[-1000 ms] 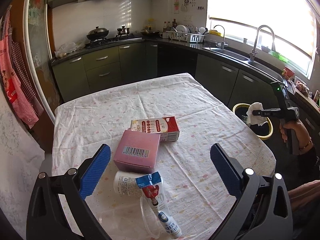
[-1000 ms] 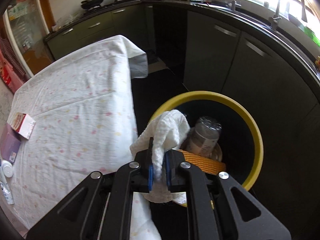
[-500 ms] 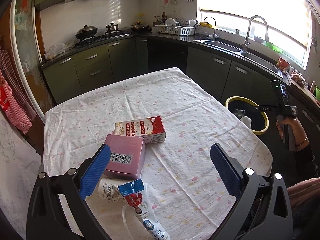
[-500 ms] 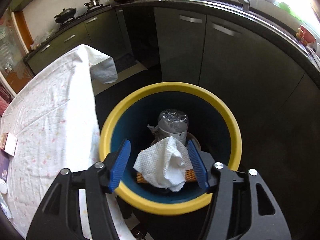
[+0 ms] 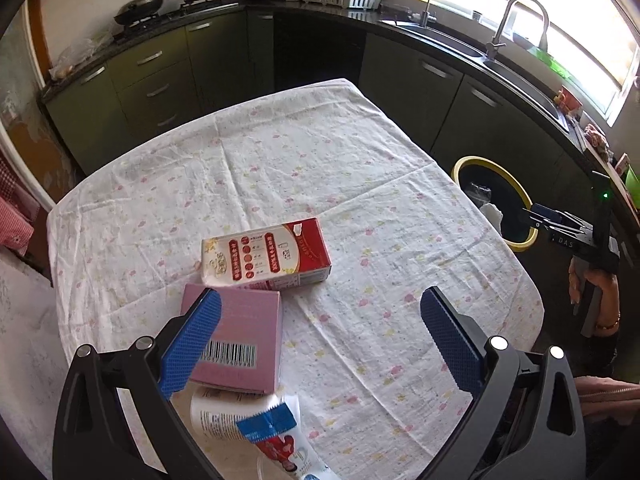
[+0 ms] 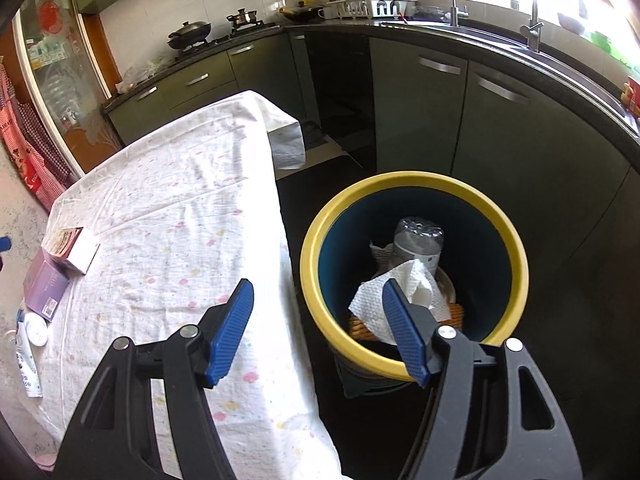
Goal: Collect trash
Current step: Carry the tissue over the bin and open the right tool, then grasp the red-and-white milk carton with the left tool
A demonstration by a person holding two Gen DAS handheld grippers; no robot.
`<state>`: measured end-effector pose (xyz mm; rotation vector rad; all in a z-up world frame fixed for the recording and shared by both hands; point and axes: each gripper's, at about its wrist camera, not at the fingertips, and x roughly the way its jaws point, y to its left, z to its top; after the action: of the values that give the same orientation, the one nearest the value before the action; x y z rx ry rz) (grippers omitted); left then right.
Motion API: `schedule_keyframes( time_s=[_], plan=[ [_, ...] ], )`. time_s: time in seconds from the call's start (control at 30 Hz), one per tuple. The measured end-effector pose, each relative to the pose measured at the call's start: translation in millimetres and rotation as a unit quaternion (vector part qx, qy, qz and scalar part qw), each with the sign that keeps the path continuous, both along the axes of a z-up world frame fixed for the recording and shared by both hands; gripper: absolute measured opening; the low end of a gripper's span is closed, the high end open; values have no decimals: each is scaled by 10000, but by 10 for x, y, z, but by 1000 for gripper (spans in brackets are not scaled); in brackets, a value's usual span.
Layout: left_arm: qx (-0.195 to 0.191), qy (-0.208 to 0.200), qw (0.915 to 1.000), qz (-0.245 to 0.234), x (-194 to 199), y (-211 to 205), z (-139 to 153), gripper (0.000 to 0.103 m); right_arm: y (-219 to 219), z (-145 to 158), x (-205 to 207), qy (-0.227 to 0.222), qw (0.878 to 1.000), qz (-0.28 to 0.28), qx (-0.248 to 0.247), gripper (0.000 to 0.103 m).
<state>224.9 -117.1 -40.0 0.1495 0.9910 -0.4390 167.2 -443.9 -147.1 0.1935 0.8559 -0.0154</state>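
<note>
A yellow-rimmed bin (image 6: pixel 412 184) stands on the floor right of the table; a white paper towel (image 6: pixel 400 300) lies inside on a clear bottle (image 6: pixel 418 240). My right gripper (image 6: pixel 318 326) is open and empty, near the bin's left rim. My left gripper (image 5: pixel 320 340) is open and empty above the table (image 5: pixel 320 160). Below it lie a pink box (image 5: pixel 244 344), a red-and-white carton (image 5: pixel 268 256), a white jar (image 5: pixel 216 416) and a tube (image 5: pixel 288 448). The bin also shows in the left wrist view (image 5: pixel 496 200).
Dark green kitchen cabinets (image 6: pixel 440 92) and a sink counter (image 5: pixel 500 56) run behind the bin. The floor between table and cabinets is dark. The tablecloth hangs over the table's edges.
My right gripper opened and let the paper towel drop into the bin, then drew back and swung left. My left gripper moved forward and lower over the boxes.
</note>
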Motion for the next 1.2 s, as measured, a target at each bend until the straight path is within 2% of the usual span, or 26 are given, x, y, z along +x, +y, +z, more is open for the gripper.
schedule_keyframes(
  time_s=[0.1,0.17,0.33,0.37,0.5,0.63,0.7,0.9,0.97,1.1,1.2],
  plan=[
    [246,-119,9976,-629,160,-112,-5,98,9,6,-16,26,10000,23,3,64],
    [479,-118,9928,-1096,244,-185,-30,98,-5,8,-30,33,10000,1,12,64],
    [743,-47,9817,-1753,338,-205,-111,98,-19,-48,-24,116,9999,-1,47,65],
    [865,-107,9771,-1942,331,-227,-129,98,-8,-61,-6,150,9999,18,37,65],
    [1567,-395,9462,-2803,316,-371,-227,98,61,-78,45,198,9998,88,34,65],
    [1916,-211,9145,-3558,408,-491,-396,98,140,-75,66,240,9996,162,39,65],
    [2056,-151,9050,-3721,486,-514,-482,95,162,-69,68,254,9996,146,16,65],
    [2046,143,8926,-4015,720,-481,-643,81,186,-41,110,305,9995,100,42,65],
    [2043,179,8877,-4123,734,-487,-688,81,199,-34,147,325,9994,104,38,65],
    [2126,266,8727,-4388,725,-519,-782,78,246,-26,221,364,9992,149,36,65],
    [2124,311,8701,-4437,760,-528,-840,74,292,-30,257,388,9990,203,50,65]
  ],
)
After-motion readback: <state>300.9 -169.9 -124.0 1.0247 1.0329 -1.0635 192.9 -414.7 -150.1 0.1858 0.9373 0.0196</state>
